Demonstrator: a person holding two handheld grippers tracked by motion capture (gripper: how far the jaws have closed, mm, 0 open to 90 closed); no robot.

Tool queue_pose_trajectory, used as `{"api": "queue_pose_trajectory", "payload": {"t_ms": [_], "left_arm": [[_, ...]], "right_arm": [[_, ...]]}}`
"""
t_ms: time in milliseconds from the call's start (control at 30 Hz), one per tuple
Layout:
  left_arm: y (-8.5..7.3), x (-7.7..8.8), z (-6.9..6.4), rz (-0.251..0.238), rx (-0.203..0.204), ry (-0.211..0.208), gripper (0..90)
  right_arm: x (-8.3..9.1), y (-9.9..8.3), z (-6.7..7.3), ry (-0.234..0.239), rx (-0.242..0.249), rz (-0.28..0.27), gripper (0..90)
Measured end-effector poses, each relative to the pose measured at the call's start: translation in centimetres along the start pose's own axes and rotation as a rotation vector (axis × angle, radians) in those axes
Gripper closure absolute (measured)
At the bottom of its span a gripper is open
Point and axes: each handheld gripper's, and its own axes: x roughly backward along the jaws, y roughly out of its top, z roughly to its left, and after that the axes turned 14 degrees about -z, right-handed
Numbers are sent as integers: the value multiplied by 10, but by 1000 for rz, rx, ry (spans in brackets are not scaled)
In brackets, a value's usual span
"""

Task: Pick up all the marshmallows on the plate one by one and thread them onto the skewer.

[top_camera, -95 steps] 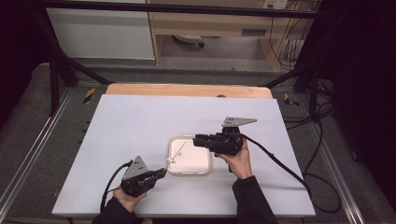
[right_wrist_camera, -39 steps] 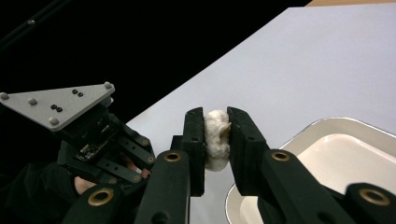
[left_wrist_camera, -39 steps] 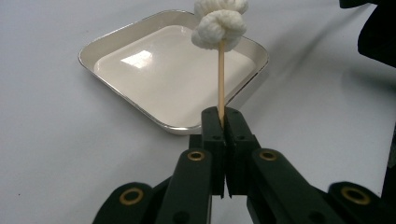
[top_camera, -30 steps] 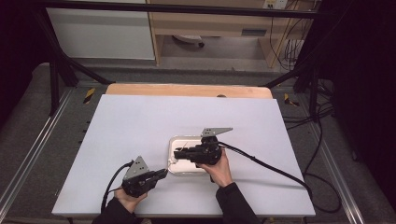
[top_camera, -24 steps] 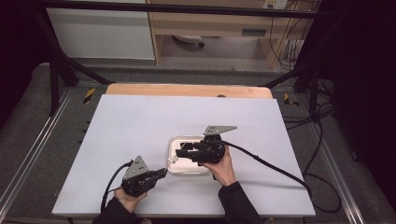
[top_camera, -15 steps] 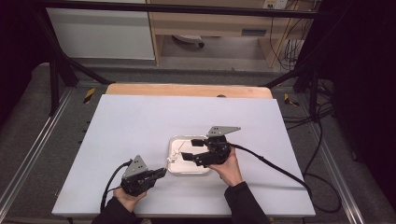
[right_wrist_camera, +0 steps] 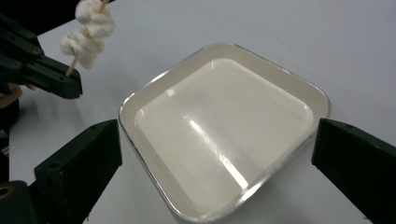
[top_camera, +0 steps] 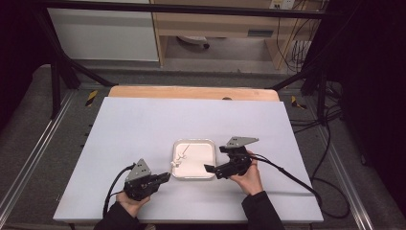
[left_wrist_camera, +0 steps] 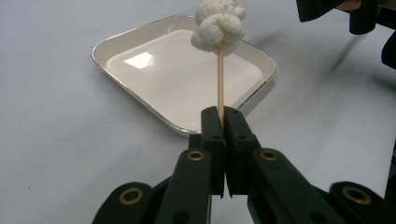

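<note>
Now the left gripper [left_wrist_camera: 223, 122] has its jaws pinched on the lower end of a thin wooden skewer [left_wrist_camera: 220, 77] carrying white, knotted marshmallow lumps [left_wrist_camera: 219, 24], held over the near left edge of the tray [top_camera: 178, 175]. A moment ago the right gripper [top_camera: 214, 168] hovered over the tray; it has drawn back to the tray's right side, jaws spread wide and empty, which suggests threading is done. The square cream tray lies bare on the white surface [top_camera: 143, 124].
</note>
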Motion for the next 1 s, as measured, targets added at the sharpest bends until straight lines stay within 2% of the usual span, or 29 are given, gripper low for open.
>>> {"api": "queue_pose_trajectory", "payload": {"t_ms": [267, 500, 700, 1000], "left_arm": [[1, 0, 0, 3, 2, -6, 880], [1, -1, 1, 12, 8, -10, 880], [3, -3, 0, 27, -5, -10, 880], [8, -8, 0, 47, -16, -13, 879]], "right_arm": [[18, -18, -12, -49, 16, 39, 7], [38, -33, -24, -89, -6, 35, 7], [55, -46, -34, -114, -6, 37, 7], [75, -55, -40, -140, -12, 27, 7]]}}
